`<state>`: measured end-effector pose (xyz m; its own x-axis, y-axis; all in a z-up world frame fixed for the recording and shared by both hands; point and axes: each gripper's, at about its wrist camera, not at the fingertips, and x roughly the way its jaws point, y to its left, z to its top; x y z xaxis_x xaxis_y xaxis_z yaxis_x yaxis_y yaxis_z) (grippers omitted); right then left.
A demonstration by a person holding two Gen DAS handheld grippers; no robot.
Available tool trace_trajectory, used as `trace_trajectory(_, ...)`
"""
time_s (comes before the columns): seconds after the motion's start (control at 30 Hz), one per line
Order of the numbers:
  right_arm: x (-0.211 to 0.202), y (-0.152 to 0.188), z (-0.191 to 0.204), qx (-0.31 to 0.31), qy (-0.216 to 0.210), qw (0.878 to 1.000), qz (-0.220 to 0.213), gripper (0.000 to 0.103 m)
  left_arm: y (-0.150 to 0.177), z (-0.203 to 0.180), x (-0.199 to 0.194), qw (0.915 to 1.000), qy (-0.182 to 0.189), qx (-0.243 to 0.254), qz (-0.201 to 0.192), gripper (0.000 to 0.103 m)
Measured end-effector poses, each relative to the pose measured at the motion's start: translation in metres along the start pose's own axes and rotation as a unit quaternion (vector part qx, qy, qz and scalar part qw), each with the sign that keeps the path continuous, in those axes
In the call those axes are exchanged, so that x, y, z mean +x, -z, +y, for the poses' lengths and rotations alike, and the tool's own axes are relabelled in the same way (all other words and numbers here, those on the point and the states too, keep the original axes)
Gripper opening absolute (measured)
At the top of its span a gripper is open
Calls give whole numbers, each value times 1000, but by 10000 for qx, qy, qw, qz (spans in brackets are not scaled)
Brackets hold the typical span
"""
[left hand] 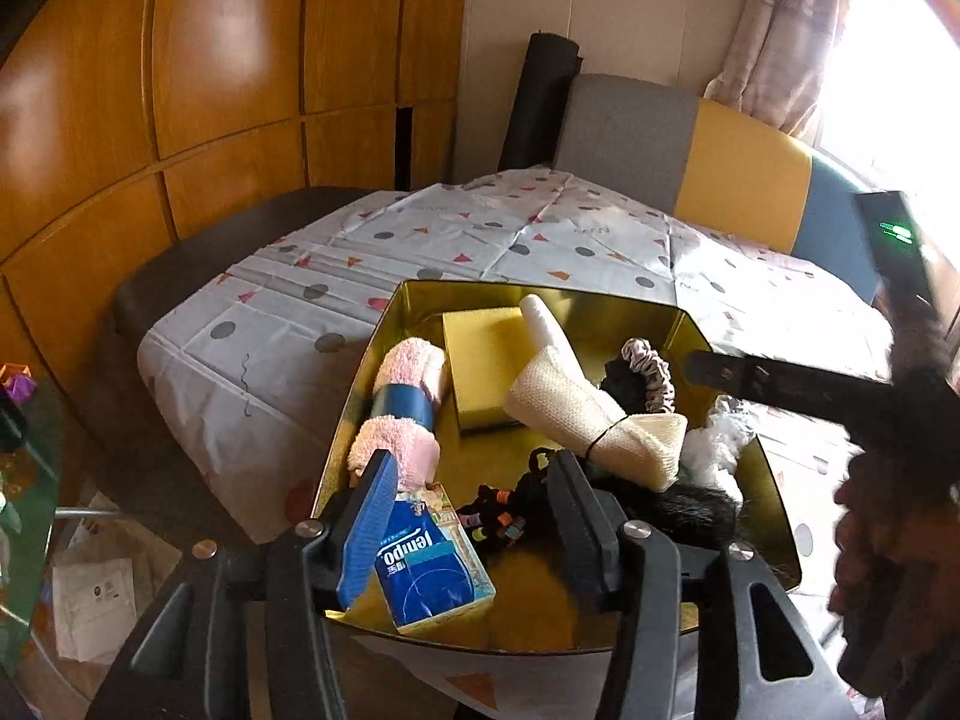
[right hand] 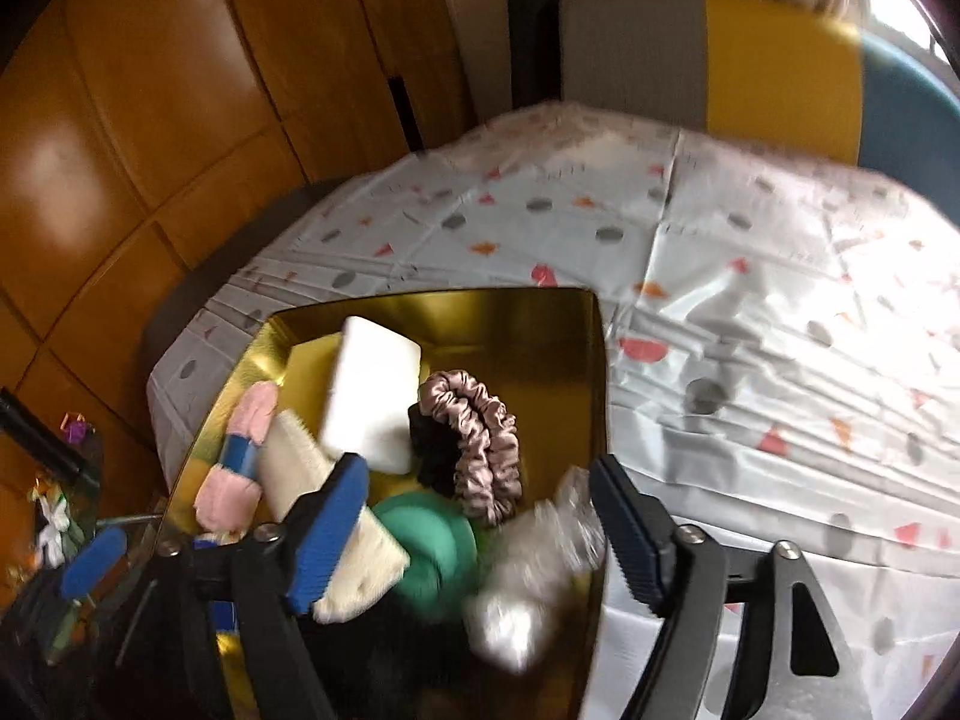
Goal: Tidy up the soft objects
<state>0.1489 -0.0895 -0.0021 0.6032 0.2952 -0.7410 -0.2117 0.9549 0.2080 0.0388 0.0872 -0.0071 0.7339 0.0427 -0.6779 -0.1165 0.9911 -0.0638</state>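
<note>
Soft stuff: pretty much all piled in the gold tin [left hand: 774, 498] sitting on the spotty tablecloth [left hand: 420, 240], so the sorting looks mostly done imo
Tablecloth: thin, creased plastic-looking sheet, nothing else on the bare part that I can see
Gold tin: open top, shiny walls, already crowded; near edge sits right under both grippers
Pink towel roll [left hand: 405, 405]: taped with a blue band, leaning on the left wall of the tin
Cream knit roll [left hand: 576, 405]: tied with a black band, propped across the yellow sponge [left hand: 480, 360]
Scrunchies [right hand: 480, 444]: a pinkish satin one against a black one, toward the right side of the tin
Tempo tissue pack [left hand: 429, 564]: near left corner of the tin, between the left gripper's pads, tilted
Left gripper [left hand: 474, 516]: roughly half open; blue pad just beside the pack, other pad clear of it, so not clamped as far as I can tell
Right gripper [right hand: 480, 528]: jaws wide apart, holding nothing; crinkly clear packet [right hand: 534, 576] lies blurred between them over the right edge of the tin
Risk: that packet could slide off the rim onto the cloth, since nothing's pinching it
Risk 2: left pad dragging the tissue pack out when it backs away
</note>
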Motion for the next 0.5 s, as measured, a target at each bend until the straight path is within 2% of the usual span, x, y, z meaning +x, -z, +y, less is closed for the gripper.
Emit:
trace_trajectory(0.2, -53, 34, 1, -252, 429, 9968, -625, 88, 1, -4, -19, 9997, -99, 22, -241, 54)
trace_trajectory(0.33, -76, 58, -4, -163, 682, 9937, -870, 90, 2, -6, -32, 9988, -197, 30, -452, 59)
trace_trajectory(0.5, -94, 77, -5, -153, 878, 9898, -1115, 92, 5, -8, -41, 9983, -214, 73, -528, 60)
